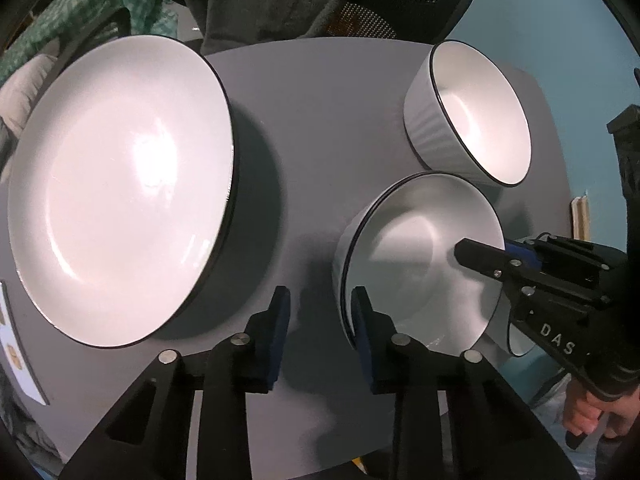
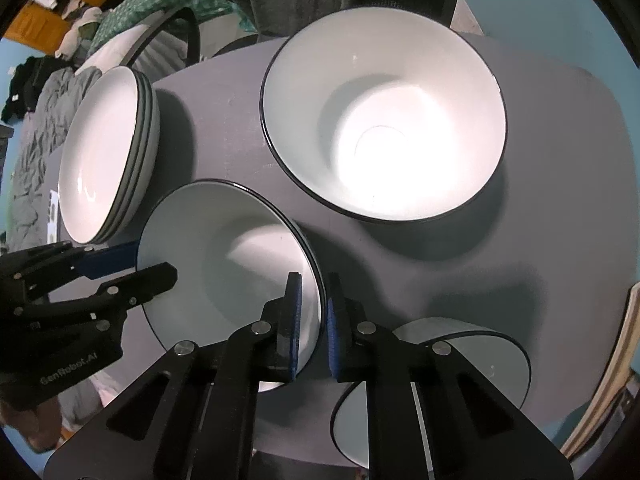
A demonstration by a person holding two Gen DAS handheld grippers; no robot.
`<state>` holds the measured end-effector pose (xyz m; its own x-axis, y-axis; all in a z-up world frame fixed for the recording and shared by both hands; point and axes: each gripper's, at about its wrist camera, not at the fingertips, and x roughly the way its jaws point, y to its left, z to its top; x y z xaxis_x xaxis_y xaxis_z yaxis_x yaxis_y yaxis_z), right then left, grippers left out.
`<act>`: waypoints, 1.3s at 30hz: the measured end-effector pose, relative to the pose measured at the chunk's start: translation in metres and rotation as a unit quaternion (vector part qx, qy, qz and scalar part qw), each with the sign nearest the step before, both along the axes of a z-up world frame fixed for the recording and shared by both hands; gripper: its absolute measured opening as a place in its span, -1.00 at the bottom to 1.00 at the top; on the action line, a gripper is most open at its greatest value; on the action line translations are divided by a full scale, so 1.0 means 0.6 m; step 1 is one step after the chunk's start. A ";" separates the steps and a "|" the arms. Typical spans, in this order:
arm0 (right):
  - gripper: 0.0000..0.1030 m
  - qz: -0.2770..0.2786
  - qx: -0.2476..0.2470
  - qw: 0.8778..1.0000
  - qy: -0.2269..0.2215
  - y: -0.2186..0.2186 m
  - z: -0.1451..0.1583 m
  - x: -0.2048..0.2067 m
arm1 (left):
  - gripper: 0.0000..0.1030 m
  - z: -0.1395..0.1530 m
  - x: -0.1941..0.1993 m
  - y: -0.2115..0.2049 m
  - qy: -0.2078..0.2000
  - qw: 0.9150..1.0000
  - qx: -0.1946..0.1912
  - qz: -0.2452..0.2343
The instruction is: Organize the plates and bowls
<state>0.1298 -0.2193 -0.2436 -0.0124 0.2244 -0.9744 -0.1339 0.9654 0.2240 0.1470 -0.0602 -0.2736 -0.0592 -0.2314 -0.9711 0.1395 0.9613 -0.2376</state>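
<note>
A white bowl point(image 1: 420, 264) point(image 2: 224, 248) with a dark rim sits on the grey round table point(image 1: 312, 120), between both grippers. My right gripper point(image 2: 314, 280) point(image 1: 484, 246) is shut on the bowl's right rim, one finger inside and one outside. My left gripper point(image 1: 320, 300) point(image 2: 154, 260) straddles the opposite rim. Its right pad point(image 1: 362, 320) lies inside the bowl, and its left pad point(image 1: 280, 320) stands clear of the outer wall. A stack of white plates point(image 1: 120, 184) point(image 2: 104, 152) lies to the left. A larger white bowl point(image 1: 468, 116) point(image 2: 384, 120) stands behind.
A smaller white bowl point(image 2: 432, 380) point(image 1: 520, 344) sits by the table's near right edge, under my right gripper. A chair draped with a dark garment point(image 1: 280, 0) stands beyond the table. A hand point(image 1: 588, 412) holds the right gripper's handle. Bedding and clothes lie off to the left.
</note>
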 end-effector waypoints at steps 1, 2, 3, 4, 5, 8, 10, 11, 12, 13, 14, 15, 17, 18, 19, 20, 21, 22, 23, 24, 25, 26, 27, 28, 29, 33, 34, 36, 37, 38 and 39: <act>-0.78 0.003 -0.001 1.000 -0.001 0.001 0.000 0.000 | -0.50 0.000 0.000 0.001 0.001 1.000 -0.002 -0.001; -0.78 0.004 0.000 1.000 -0.001 0.000 -0.001 0.000 | -0.57 -0.001 -0.001 0.001 0.003 1.000 0.001 -0.003; -0.78 0.003 0.006 1.000 0.003 -0.001 -0.002 -0.003 | -0.58 -0.002 -0.002 0.002 0.005 1.000 0.004 -0.005; -0.79 0.002 0.018 1.000 0.011 0.000 -0.004 -0.003 | -0.59 -0.004 -0.004 0.005 0.007 1.000 0.005 -0.005; -0.82 0.003 0.025 1.000 0.015 0.006 -0.006 -0.001 | -0.60 -0.005 -0.006 0.006 0.009 1.000 0.006 -0.004; -0.82 0.008 0.033 0.999 0.018 0.016 -0.006 -0.009 | -0.67 -0.003 -0.016 0.016 0.013 1.000 0.005 -0.004; -0.82 0.009 0.039 0.999 0.020 0.023 -0.006 -0.014 | -0.67 0.000 -0.024 0.021 0.008 1.000 0.015 -0.007; -0.82 0.006 0.045 0.999 0.022 0.024 -0.007 -0.015 | -0.67 0.002 -0.028 0.023 0.006 1.000 0.020 -0.010; -0.82 0.004 0.052 0.998 0.025 0.026 -0.008 -0.018 | -0.67 0.002 -0.031 0.026 0.006 1.000 0.021 -0.011; -0.82 0.002 0.055 0.998 0.025 0.029 -0.008 -0.021 | -0.67 0.001 -0.035 0.031 0.009 1.000 0.019 -0.011; -0.82 0.001 0.056 0.998 0.025 0.030 -0.008 -0.022 | -0.68 0.000 -0.035 0.029 0.012 1.000 0.018 -0.010; -0.82 0.001 0.057 0.998 0.025 0.031 -0.008 -0.023 | -0.68 -0.001 -0.036 0.031 0.014 1.000 0.019 -0.009; -0.82 -0.004 0.057 0.998 0.024 0.030 -0.008 -0.022 | -0.66 -0.002 -0.035 0.034 0.014 1.000 0.017 -0.008; -0.82 -0.009 0.060 0.998 0.026 0.026 -0.009 -0.021 | -0.66 -0.001 -0.031 0.036 0.013 1.000 0.018 -0.007; -0.82 -0.013 0.063 0.998 0.028 0.025 -0.011 -0.020 | -0.66 -0.001 -0.029 0.038 0.011 1.000 0.020 -0.006; -0.82 -0.017 0.067 0.997 0.030 0.016 -0.015 -0.020 | -0.66 -0.002 -0.025 0.039 0.010 1.000 0.022 -0.004; -0.82 -0.024 0.070 0.997 0.032 0.012 -0.018 -0.018 | -0.66 -0.001 -0.026 0.039 0.009 1.000 0.024 -0.002; -0.82 -0.028 0.071 0.997 0.033 0.015 -0.022 -0.016 | -0.66 -0.001 -0.024 0.039 0.009 1.000 0.025 0.000; -0.82 -0.030 0.070 0.997 0.032 0.014 -0.024 -0.015 | -0.66 -0.002 -0.022 0.040 0.009 1.000 0.025 0.003; -0.82 -0.031 0.068 0.997 0.032 0.005 -0.024 -0.019 | -0.66 -0.003 -0.023 0.042 0.011 1.000 0.025 0.004; -0.81 -0.032 0.065 0.997 0.032 0.004 -0.026 -0.020 | -0.66 -0.003 -0.021 0.042 0.012 1.000 0.025 0.005; -0.81 -0.031 0.061 0.997 0.031 0.005 -0.027 -0.020 | -0.66 -0.003 -0.022 0.040 0.012 1.000 0.025 0.007; -0.81 -0.031 0.058 0.997 0.030 0.007 -0.028 -0.020 | -0.66 -0.003 -0.021 0.039 0.012 1.000 0.024 0.008; -0.81 -0.032 0.056 0.997 0.030 0.010 -0.026 -0.021 | -0.66 -0.004 -0.020 0.040 0.012 1.000 0.023 0.008; -0.80 -0.033 0.055 0.998 0.031 0.011 -0.026 -0.021 | -0.66 -0.005 -0.023 0.035 0.013 1.000 0.021 0.010; -0.80 -0.038 0.056 0.997 0.036 0.005 -0.027 -0.024 | -0.72 -0.009 -0.018 0.034 0.020 1.000 0.007 0.017; -0.80 -0.041 0.056 0.997 0.038 0.002 -0.028 -0.025 | -0.73 -0.010 -0.018 0.032 0.022 1.000 0.005 0.018; -0.80 -0.045 0.057 0.996 0.043 0.000 -0.030 -0.026 | -0.74 -0.014 -0.019 0.034 0.026 0.999 0.006 0.019; -0.81 -0.045 0.056 0.996 0.043 0.000 -0.029 -0.025 | -0.75 -0.015 -0.018 0.033 0.027 0.999 0.005 0.019; -0.81 -0.044 0.055 0.997 0.042 0.000 -0.029 -0.025 | -0.75 -0.016 -0.018 0.032 0.025 0.999 0.007 0.019; -0.81 -0.045 0.054 0.997 0.041 -0.001 -0.029 -0.023 | -0.75 -0.017 -0.018 0.031 0.025 0.999 0.007 0.019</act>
